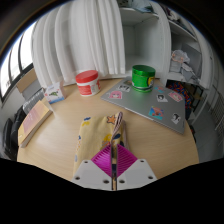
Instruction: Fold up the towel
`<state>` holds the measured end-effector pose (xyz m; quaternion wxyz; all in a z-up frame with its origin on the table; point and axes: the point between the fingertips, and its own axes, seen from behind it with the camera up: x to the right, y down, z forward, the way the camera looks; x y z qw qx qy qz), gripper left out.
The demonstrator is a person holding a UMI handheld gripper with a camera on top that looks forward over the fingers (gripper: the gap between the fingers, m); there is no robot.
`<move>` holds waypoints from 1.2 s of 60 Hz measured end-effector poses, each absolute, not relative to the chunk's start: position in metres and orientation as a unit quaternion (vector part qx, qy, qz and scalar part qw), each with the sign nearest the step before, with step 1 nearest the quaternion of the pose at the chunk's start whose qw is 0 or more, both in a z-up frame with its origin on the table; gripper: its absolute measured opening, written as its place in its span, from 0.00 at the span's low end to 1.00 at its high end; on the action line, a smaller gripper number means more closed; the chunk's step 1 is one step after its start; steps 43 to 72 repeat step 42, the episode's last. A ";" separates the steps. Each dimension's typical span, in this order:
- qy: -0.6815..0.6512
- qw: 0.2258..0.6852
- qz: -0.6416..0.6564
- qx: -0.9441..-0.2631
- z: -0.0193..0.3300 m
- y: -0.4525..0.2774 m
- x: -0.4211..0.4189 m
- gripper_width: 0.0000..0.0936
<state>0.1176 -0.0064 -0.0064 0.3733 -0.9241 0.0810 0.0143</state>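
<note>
A pale yellow patterned towel (100, 138) is seen lying on the light wooden surface (55, 150), just ahead of the gripper (116, 162) and running away from it toward the middle of the surface. The towel is bunched into a long, rumpled strip with raised creases, which suggests a thin, soft and light cloth that will sag and drape rather than hold a shape. The near end of it appears to be pinched between the purple pads (106, 157), which are drawn almost together with only a thin fold of cloth between them; whether both pads truly press on it cannot be told for certain. A cloth of this kind is best taken by a corner or along a hem, since a grip in the middle would only gather more wrinkles, and a light pinch is judged enough, though it may slip free if pulled quickly. Beyond the towel, well apart from it, a red-lidded jar (88, 82), a green cup (143, 76) and a laptop with stickers (150, 103) are seen, with white curtains (75, 45) behind.
</note>
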 end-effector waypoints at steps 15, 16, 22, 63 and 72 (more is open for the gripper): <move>0.094 0.372 -0.009 -0.923 0.020 -0.026 0.130 0.65; 0.092 0.373 -0.008 -0.923 0.024 -0.029 0.128 0.73; 0.084 0.384 -0.003 -0.919 0.053 -0.049 0.123 0.91; 0.116 0.394 0.009 -0.912 0.138 -0.154 0.120 0.91; 0.116 0.394 0.009 -0.912 0.138 -0.154 0.120 0.91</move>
